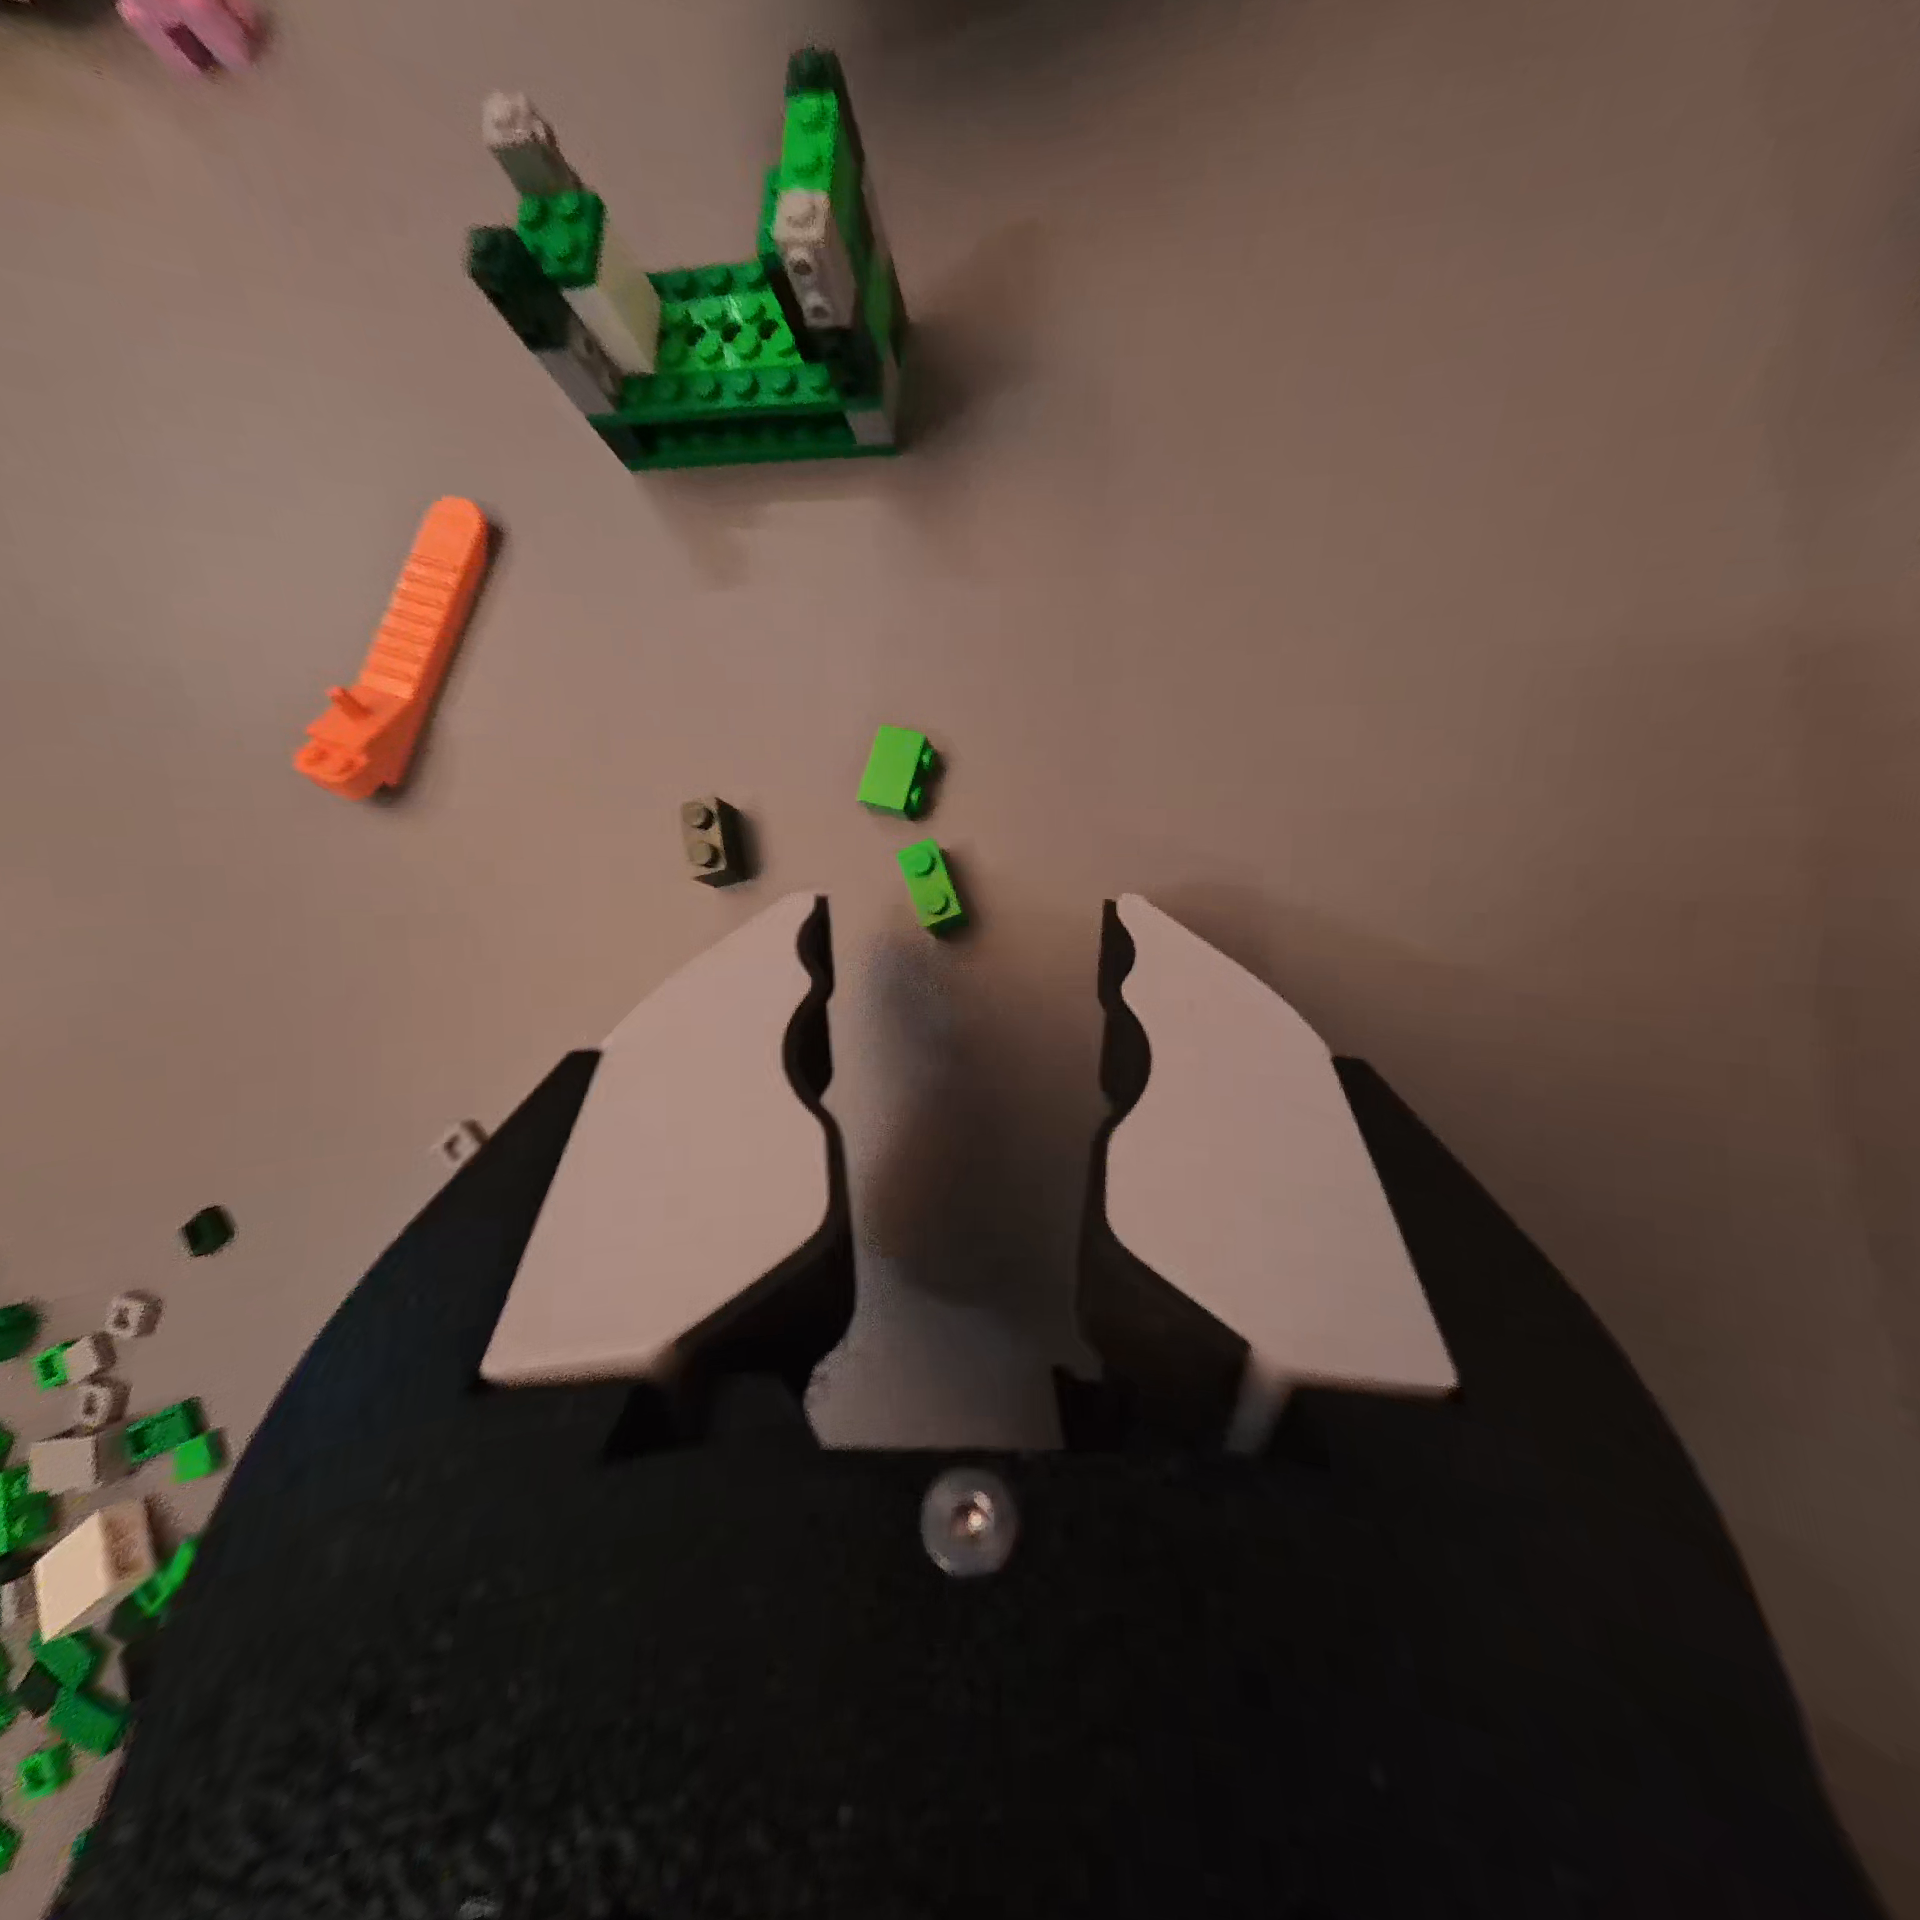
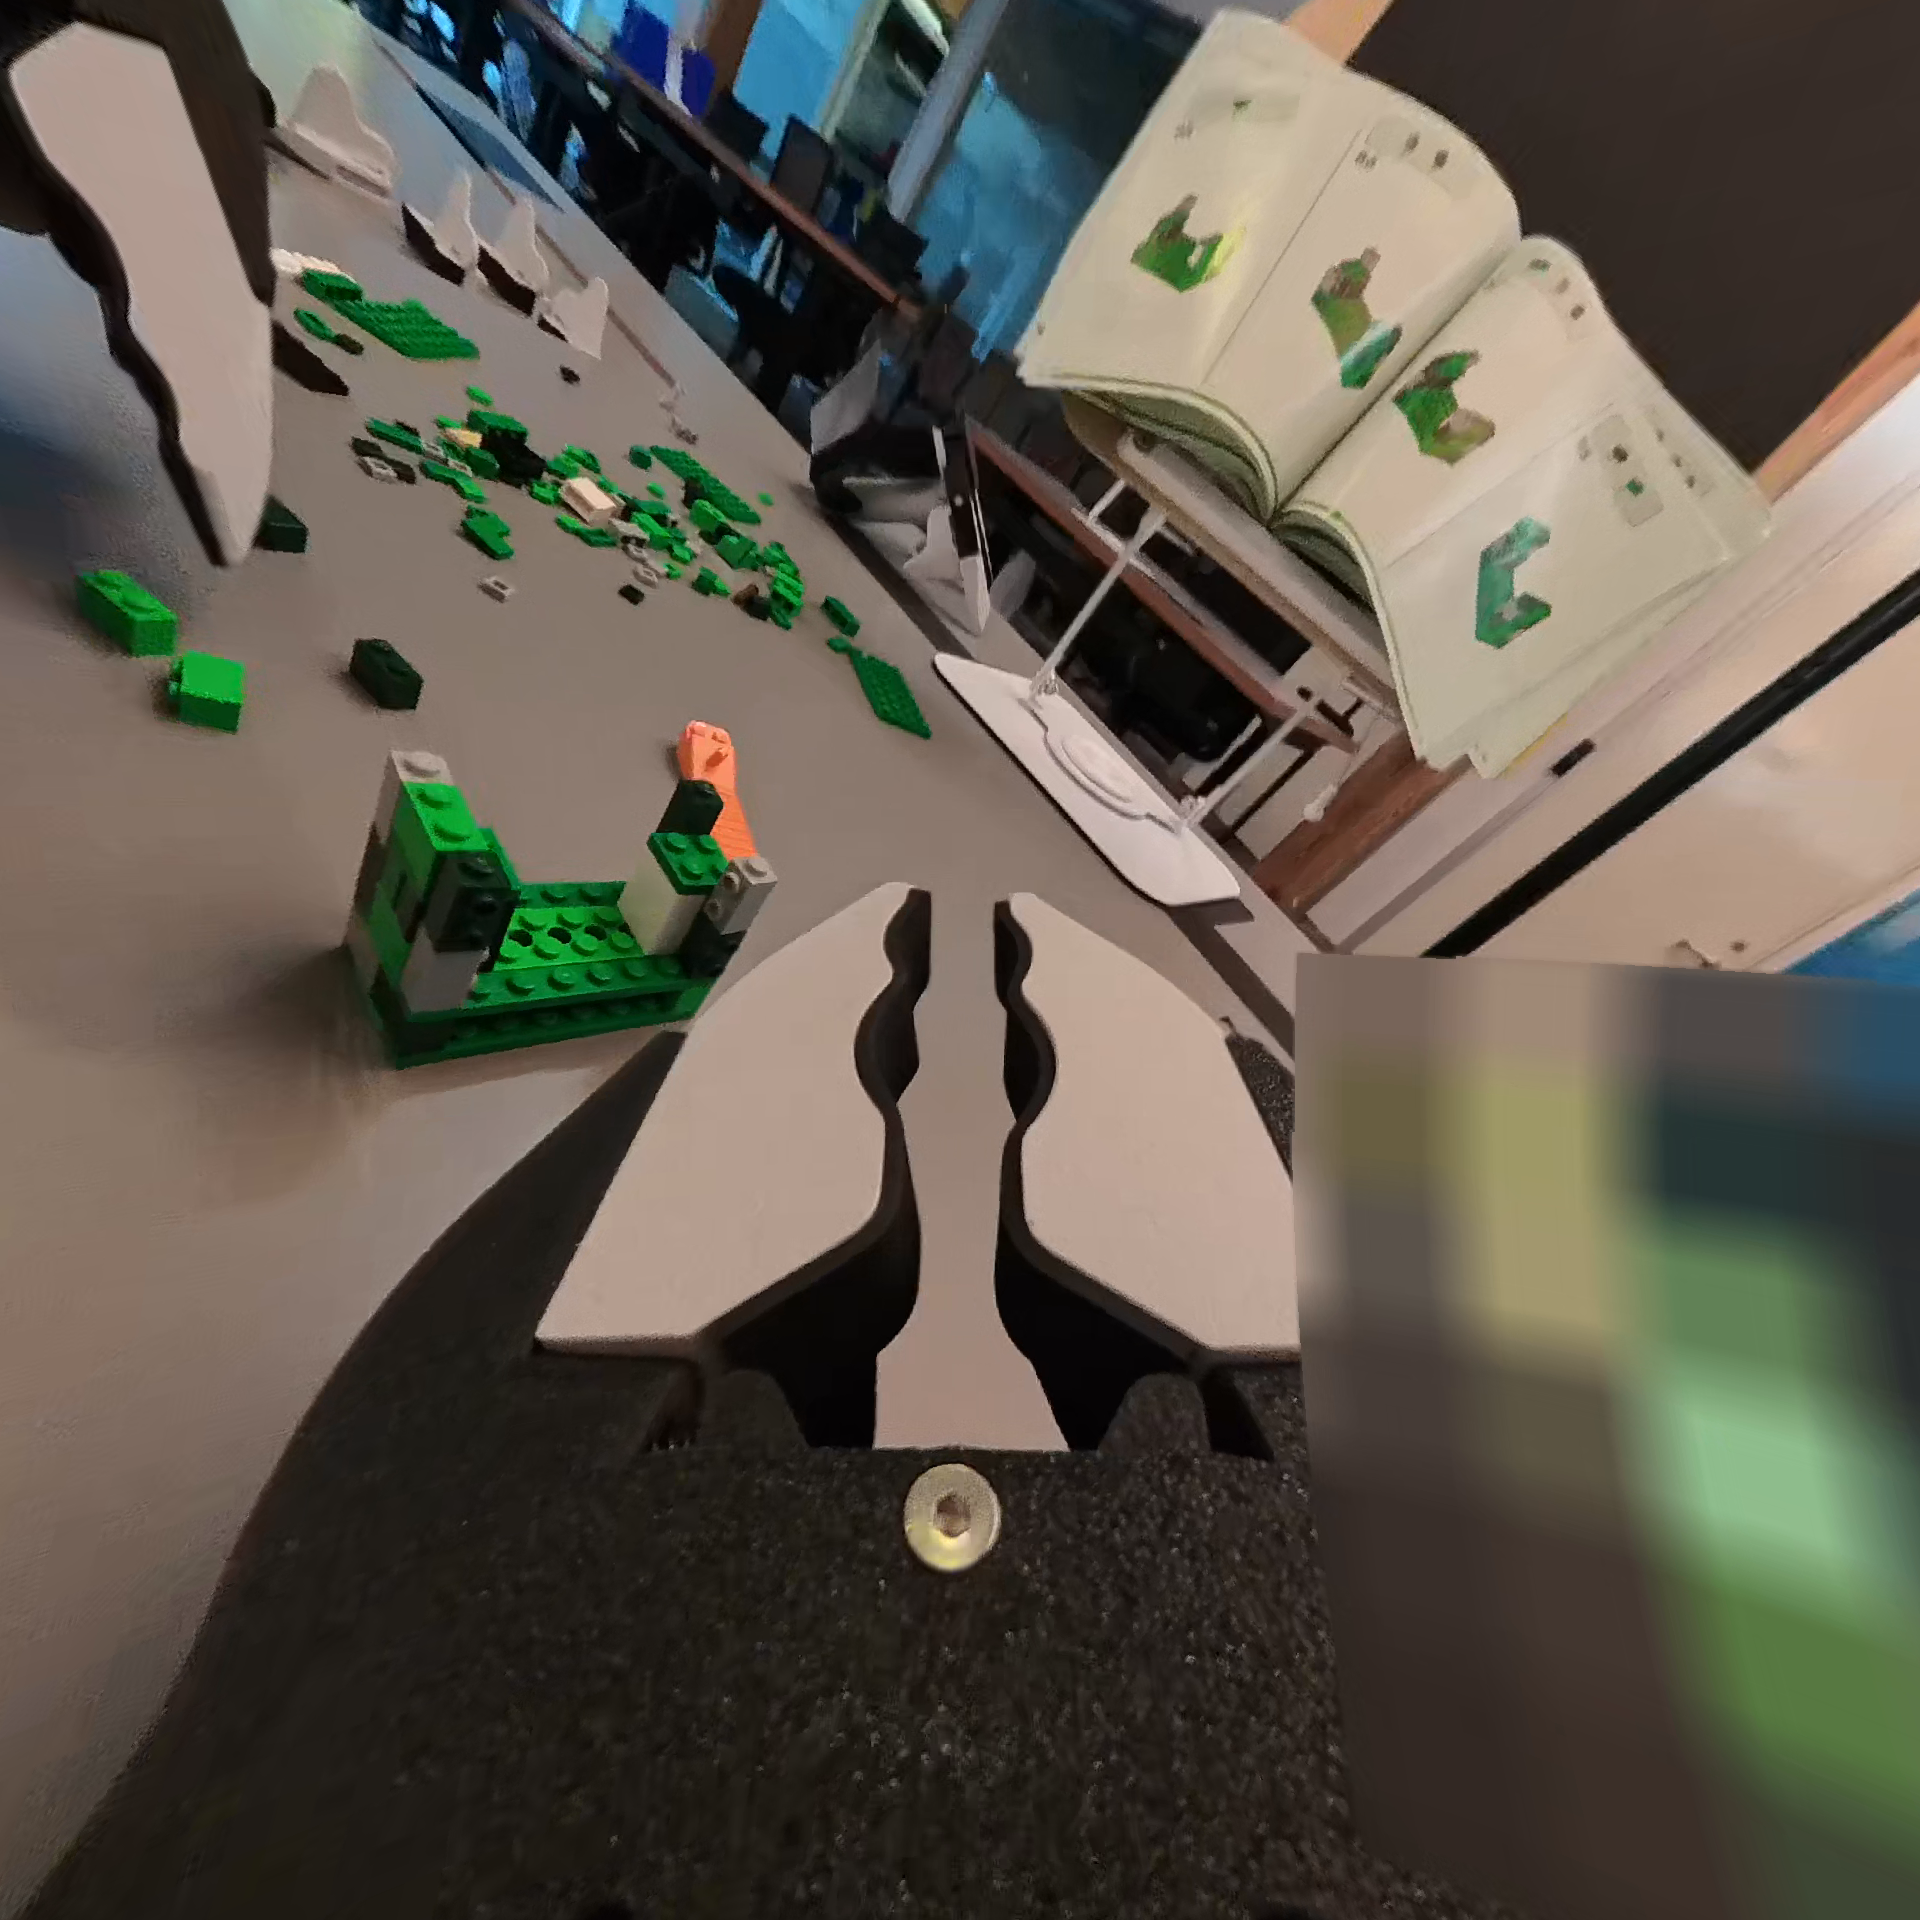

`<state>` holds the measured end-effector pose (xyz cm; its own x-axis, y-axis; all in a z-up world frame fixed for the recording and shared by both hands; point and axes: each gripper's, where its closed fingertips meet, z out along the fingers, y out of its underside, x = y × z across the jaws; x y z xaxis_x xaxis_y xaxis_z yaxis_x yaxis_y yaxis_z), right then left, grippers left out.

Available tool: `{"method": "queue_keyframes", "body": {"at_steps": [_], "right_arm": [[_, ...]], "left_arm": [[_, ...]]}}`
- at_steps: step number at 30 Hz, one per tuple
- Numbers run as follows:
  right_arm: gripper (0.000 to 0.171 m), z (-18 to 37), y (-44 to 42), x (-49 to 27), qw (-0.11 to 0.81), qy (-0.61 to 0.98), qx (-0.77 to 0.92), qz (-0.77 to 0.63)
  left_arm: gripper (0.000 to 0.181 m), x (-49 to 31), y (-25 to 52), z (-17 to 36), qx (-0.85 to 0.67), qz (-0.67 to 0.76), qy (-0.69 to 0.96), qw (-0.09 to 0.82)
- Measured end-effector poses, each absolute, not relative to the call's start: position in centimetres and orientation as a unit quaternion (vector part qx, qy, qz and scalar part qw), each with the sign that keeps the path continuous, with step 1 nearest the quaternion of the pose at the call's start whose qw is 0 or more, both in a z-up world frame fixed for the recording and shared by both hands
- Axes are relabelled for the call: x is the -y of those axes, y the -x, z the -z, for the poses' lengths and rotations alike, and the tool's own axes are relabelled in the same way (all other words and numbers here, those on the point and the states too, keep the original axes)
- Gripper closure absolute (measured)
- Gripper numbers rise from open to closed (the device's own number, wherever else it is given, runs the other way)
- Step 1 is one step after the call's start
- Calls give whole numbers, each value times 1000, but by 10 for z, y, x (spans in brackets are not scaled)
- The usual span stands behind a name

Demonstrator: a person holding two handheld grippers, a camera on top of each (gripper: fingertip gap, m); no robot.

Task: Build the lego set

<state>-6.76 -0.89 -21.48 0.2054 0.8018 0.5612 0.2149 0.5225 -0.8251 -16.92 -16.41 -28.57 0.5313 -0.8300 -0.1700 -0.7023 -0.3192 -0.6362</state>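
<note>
Currently we have the left claw (image 1: 964, 909) spread wide and empty, hanging over the grey table (image 1: 1455, 623) at the lower centre of the left wrist view. A small green brick (image 1: 933, 885) lies just beyond the tips, nearer the left finger's side of the gap than the right, its long axis running roughly up-frame with a slight tilt. A second green brick (image 1: 896, 770) sits just above it, on its side, and a grey brick (image 1: 713, 841) lies to the left of both. The model (image 1: 727, 312), a green base with two uneven towers, stands in the upper centre, well apart from the loose bricks; the orange separator (image 1: 400, 655) lies at centre left. A pile (image 1: 83, 1507) of spare parts fills the lower left corner. In the right wrist view the right claw (image 2: 961, 904) is nearly pressed together, a narrow slit left, holding nothing; the model (image 2: 540, 935) is at centre left of that frame, near its tips. The manual (image 2: 1351, 364) stands open at upper right. We judge the left claw nearer to the loose bricks: the next pick likely needs a short forward reach, with the jaws straddling the near brick across its short side. Risk: nudging the neighbour.
</note>
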Motion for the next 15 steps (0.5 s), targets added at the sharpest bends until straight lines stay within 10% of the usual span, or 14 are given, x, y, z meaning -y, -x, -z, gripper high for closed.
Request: {"method": "queue_keyframes", "body": {"at_steps": [1, 15], "right_arm": [[159, 213, 67, 12, 640, 442, 587, -224], [151, 238, 76, 30, 477, 468, 691, -275]], "left_arm": [[130, 163, 171, 281, -469, 94, 805, 352], [148, 97, 149, 226, -456, 123, 738, 481]]}}
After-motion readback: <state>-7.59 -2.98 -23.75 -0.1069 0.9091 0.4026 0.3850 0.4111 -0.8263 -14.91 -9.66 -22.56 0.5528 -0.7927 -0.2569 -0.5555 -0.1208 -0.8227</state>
